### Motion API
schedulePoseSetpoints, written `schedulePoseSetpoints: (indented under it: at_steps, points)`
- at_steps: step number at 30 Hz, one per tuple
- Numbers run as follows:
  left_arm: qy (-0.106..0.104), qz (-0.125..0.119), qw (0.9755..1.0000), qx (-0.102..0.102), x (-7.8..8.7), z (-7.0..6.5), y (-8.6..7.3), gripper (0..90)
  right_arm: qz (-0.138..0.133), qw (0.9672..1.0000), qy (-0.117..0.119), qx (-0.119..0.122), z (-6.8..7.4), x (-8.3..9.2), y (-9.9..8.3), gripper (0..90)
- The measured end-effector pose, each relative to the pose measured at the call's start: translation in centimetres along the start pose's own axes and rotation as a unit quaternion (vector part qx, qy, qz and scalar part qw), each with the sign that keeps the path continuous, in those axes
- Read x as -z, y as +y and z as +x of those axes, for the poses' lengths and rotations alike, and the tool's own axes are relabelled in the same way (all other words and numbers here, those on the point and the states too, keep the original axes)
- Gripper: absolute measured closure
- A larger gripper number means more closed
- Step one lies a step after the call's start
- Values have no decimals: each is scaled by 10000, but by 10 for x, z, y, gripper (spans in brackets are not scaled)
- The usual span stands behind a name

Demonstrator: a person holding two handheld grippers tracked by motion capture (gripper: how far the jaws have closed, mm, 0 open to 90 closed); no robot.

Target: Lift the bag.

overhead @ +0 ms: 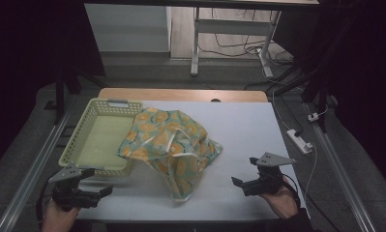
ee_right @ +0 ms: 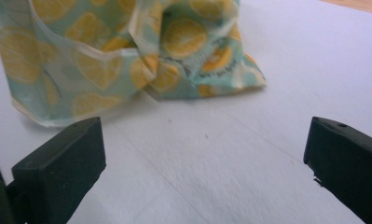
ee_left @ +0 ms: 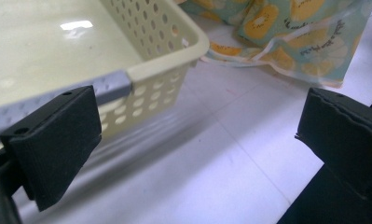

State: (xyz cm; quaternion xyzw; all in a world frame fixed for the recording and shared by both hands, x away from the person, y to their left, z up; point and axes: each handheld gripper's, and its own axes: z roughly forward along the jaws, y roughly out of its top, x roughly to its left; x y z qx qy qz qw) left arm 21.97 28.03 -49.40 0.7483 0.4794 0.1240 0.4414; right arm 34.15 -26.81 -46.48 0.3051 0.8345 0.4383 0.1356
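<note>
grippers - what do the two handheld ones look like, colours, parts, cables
Both are black, blocky tools. The left gripper and the right gripper each carry a grey three-cornered plate on top and trail a dark cable. Their jaws are flat, matte black rectangular pads, seen close in the gripper views. A dark sleeve shows at the right wrist.

Teal tote bag (overhead: 173, 147) with orange-slice print, crumpled and slumped at table centre, one edge draped over the right rim of a pale yellow perforated basket (overhead: 84, 140) by the left edge.
</note>
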Motion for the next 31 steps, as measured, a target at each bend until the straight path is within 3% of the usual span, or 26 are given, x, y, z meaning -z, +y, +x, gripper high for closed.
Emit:
schedulePoseSetpoints:
  at_steps: [14,21,25,31]
  points:
    - [239,235,9994,130,5,3,-25,0,252,9985,-422,-255,0,17,-40,0]
    - [342,414,9985,112,4,2,-33,0,396,9973,-407,-467,1,22,-55,0]
    - [353,611,9975,87,2,1,-36,0,389,9967,-466,-542,1,26,-57,0]
    - [321,665,9972,123,1,1,-36,0,456,9959,-486,-607,0,27,-59,0]
